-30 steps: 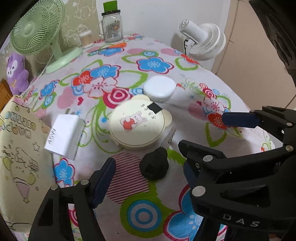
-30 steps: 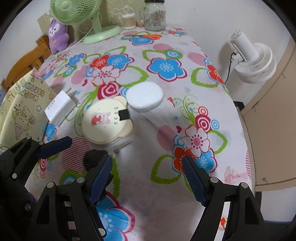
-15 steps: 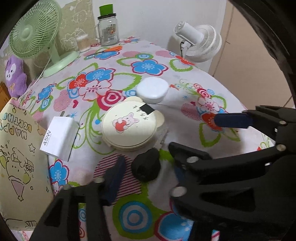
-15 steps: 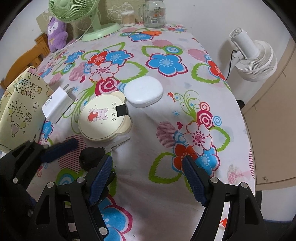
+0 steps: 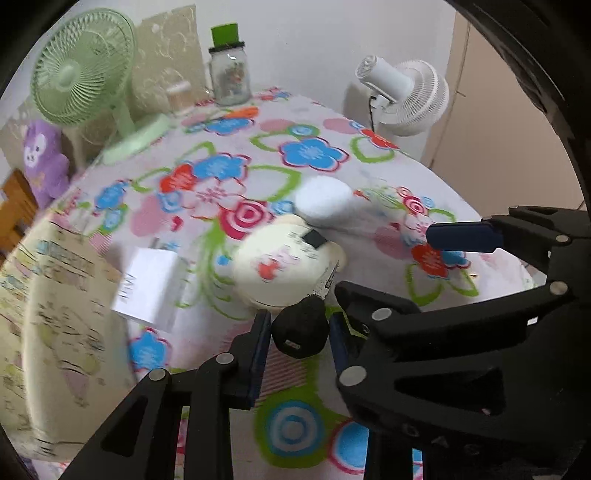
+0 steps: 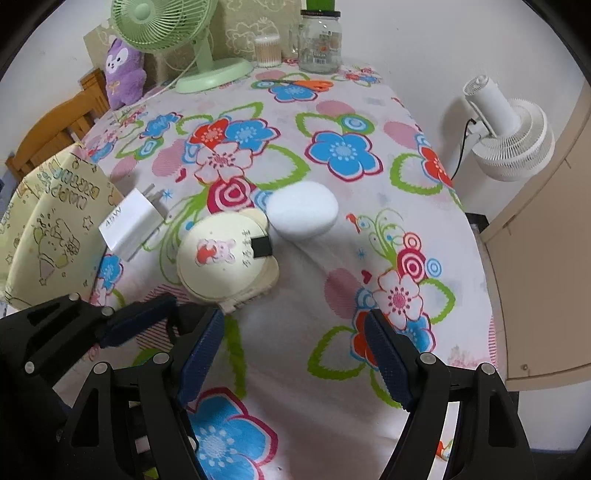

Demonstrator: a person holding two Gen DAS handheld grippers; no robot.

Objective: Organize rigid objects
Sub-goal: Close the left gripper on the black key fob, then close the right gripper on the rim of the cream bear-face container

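My left gripper is shut on a small black plug-like object and holds it just above the flowered tablecloth. Right behind it lie a round cream bear-print case, a white oval case and a white 45W charger. My right gripper is open and empty over the cloth. In its view the cream case, the white oval case and the charger lie ahead to the left. The left gripper's fingers show at lower left; the black object is hidden there.
A yellow gift bag stands at the table's left edge. A green desk fan, a glass jar, a cotton-swab box and a purple plush stand at the far end. A white fan stands beyond the right edge.
My left gripper has moved forward and closed on the black object, lifting it off the cloth. The right gripper has stayed open and drifted slightly forward.
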